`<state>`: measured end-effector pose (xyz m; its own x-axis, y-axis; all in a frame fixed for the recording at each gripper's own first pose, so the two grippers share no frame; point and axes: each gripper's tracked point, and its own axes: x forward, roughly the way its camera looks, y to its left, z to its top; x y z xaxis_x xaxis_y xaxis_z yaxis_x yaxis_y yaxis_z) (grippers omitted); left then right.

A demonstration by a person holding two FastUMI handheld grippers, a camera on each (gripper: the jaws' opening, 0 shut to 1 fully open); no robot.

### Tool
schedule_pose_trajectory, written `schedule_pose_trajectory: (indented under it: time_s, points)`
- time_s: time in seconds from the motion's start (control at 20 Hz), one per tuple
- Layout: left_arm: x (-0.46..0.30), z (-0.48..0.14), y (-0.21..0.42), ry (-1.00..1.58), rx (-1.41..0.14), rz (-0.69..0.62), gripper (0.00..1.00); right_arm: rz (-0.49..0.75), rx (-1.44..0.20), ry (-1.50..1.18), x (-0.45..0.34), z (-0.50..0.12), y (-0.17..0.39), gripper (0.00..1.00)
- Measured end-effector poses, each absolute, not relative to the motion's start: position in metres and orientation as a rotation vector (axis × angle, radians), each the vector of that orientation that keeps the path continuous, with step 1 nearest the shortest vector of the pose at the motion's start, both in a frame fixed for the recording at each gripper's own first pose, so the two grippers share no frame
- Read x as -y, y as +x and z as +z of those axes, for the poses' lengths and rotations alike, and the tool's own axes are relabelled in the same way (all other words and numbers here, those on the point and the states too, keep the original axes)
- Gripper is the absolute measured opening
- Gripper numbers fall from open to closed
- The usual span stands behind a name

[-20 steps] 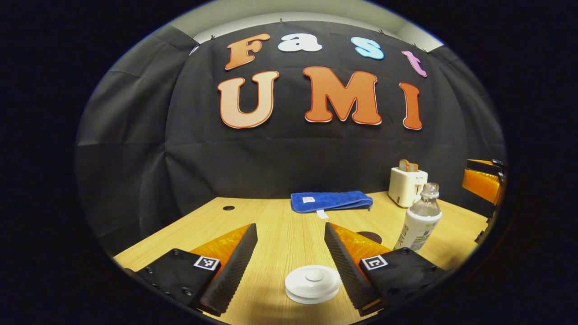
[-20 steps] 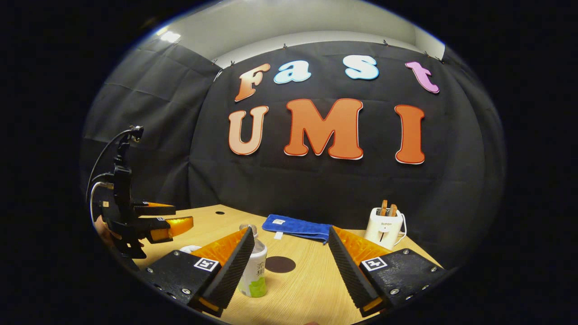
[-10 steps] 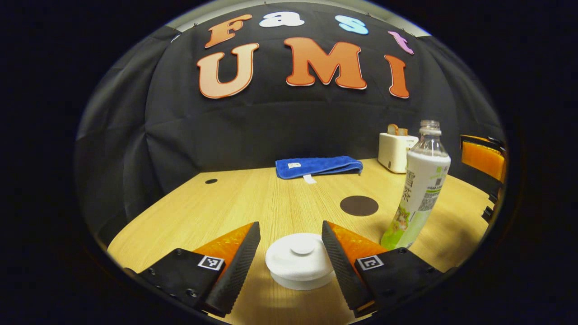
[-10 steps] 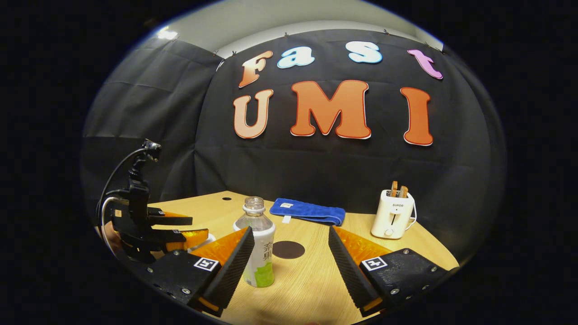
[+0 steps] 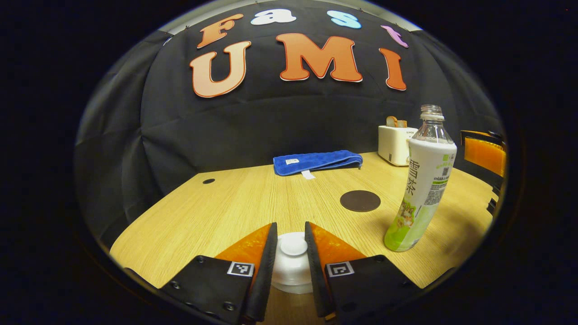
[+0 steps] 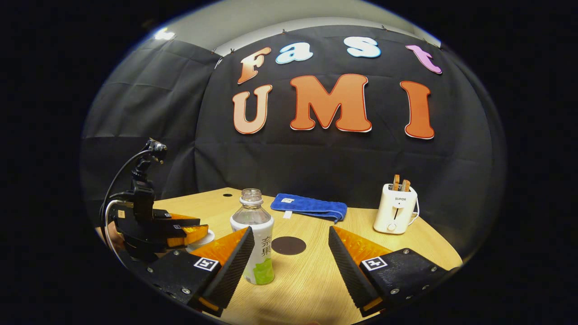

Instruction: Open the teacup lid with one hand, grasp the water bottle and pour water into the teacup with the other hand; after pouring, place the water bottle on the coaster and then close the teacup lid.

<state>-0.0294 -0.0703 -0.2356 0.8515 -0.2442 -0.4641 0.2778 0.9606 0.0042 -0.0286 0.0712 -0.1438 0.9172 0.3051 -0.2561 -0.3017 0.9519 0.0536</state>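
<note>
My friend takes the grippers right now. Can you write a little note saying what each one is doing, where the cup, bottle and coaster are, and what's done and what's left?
Left hand-held gripper: fingers closed in around the teacup lid knob; real contact can't be confirmed. The lid sits on the teacup.
Right hand-held gripper: open, holding nothing; the water bottle stands upright just ahead, by one finger.
Coaster: bare, on the table beyond the bottle.
Done: nothing finished.
Left: lift lid, grasp bottle, pour, set bottle on coaster, close lid.

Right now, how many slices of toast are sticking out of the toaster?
2. Both stand upright side by side in the toaster at the table's far right: one slice on the left, the other just right of it.
</note>
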Motion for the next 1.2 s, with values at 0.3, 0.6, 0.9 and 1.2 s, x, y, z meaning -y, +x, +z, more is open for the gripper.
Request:
schedule_pose_trajectory:
  time_s: [0.3, 0.6, 0.9, 1.2]
  points:
    - [0.069, -0.226, -0.027, 0.050, -0.452, -0.266, 0.29, 0.346, -0.275, 0.007, -0.081, -0.149, -0.030, 0.99]
    - [0.037, -0.190, -0.018, 0.042, -0.354, -0.186, 0.29, 0.408, -0.317, 0.006, -0.107, -0.167, -0.027, 0.99]
    - [-0.004, -0.193, -0.018, 0.032, -0.351, -0.106, 0.29, 0.447, -0.445, 0.034, -0.129, -0.215, -0.021, 0.95]
    - [-0.025, -0.208, -0.022, 0.011, -0.372, -0.081, 0.29, 0.464, -0.550, 0.081, -0.144, -0.242, -0.026, 0.68]
